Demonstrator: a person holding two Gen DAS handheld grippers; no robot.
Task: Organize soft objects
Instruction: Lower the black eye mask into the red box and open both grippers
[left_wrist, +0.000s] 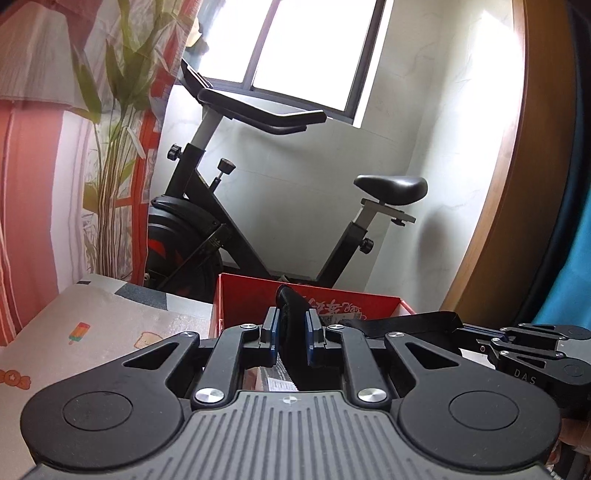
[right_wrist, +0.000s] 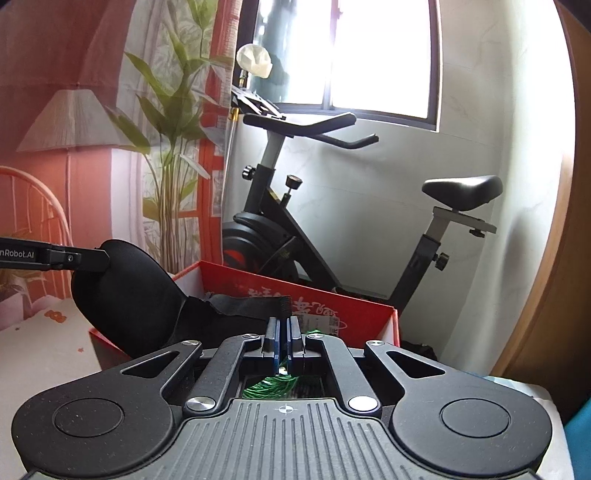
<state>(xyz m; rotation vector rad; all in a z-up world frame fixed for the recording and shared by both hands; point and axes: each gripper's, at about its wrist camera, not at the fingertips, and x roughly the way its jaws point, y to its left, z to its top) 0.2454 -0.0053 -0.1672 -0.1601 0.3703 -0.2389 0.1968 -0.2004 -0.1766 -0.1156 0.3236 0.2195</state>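
Sideways between the two tools hangs a black eye mask (right_wrist: 125, 291), held above the open red box (right_wrist: 354, 314); its long axis runs across the right wrist view, the padded cup to the left and its black strap (right_wrist: 243, 304) stretching right. The left gripper (left_wrist: 291, 332) pinches the padded part edge-on, so in its own view the pad stands as a narrow upright sliver between the blue pads, its top edge tipped slightly left; from the right wrist view one left finger (right_wrist: 94, 260) is seen pressed against the top of the cup. The right gripper (right_wrist: 283, 341) has its pads pressed together on the far end of the strap (a pleated bit of strap shows just above the tips); something green (right_wrist: 271, 387) lies in the box below it. The box sits at the edge of a patterned sheet (left_wrist: 110, 332), with an exercise bike (left_wrist: 258, 206) behind, under a bright window (left_wrist: 310, 48).
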